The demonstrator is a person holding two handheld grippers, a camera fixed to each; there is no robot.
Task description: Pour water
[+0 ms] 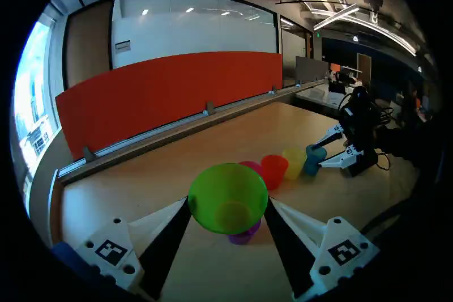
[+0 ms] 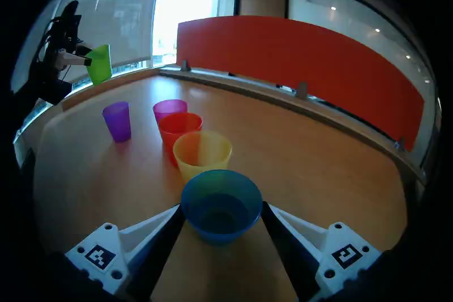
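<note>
In the left gripper view, the left hand-held gripper (image 1: 227, 204) squeezes a tipped green cup (image 1: 227, 194), low in the middle. A purple cup (image 1: 243, 238) stands on the bench (image 1: 141, 188) just under it in the picture. To the right stand a red cup (image 1: 274, 170) and a yellow cup (image 1: 294, 161). In the right gripper view, the right hand-held gripper (image 2: 222, 208) squeezes a blue cup (image 2: 221, 203), bottom middle.

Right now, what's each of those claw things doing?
Left gripper: closed on the tilted green cup.
Right gripper: closed on the blue cup.
</note>
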